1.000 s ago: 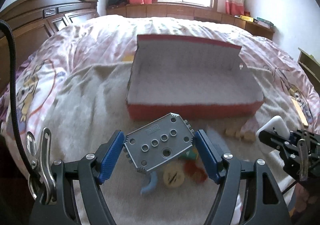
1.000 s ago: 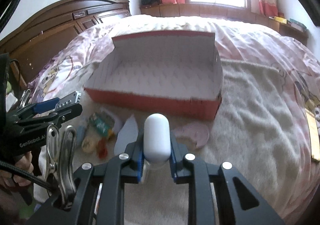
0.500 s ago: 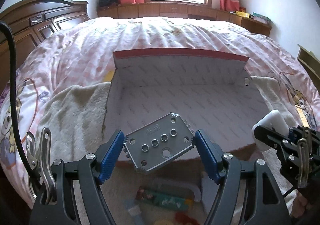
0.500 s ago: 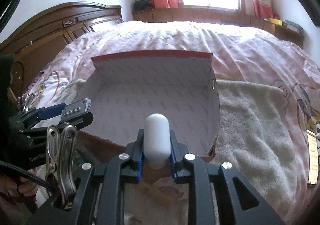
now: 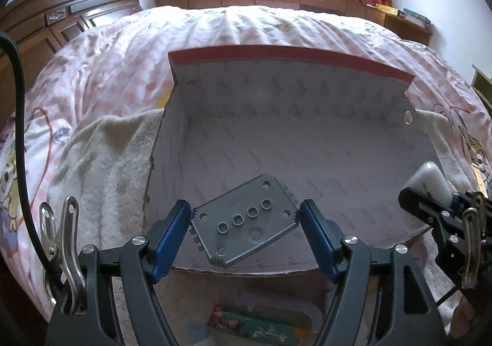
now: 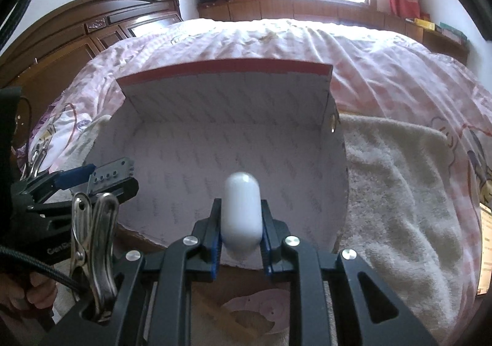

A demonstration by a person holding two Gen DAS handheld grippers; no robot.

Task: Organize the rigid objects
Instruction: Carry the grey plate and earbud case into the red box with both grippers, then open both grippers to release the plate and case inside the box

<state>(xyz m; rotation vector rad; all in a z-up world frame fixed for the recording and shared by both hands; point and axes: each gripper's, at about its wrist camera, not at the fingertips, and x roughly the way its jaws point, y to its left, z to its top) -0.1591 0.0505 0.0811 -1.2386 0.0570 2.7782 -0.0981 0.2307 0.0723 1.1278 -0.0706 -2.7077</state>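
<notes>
An open red cardboard box [image 5: 276,52] with a pale printed lining [image 6: 215,143] lies on the bed, nothing inside it. My left gripper [image 5: 245,224] is shut on a grey metal plate [image 5: 243,226] with round holes, held tilted over the box's near left part. The same plate [image 6: 110,174] shows at the left of the right wrist view. My right gripper [image 6: 241,223] is shut on a white capsule-shaped case [image 6: 242,213], upright over the box's near edge. That white case [image 5: 430,183] also appears at the right of the left wrist view.
The box rests on a cream towel [image 6: 399,186] spread over a pink quilt [image 5: 123,69]. A green printed packet [image 5: 255,329] and a pink round piece [image 6: 261,309] lie in front of the box. A dark wooden headboard [image 6: 92,29] stands to the left.
Both grippers have moved forward with their loads, from above the small items in front of the box to over its near edge. The box now fills both views.
</notes>
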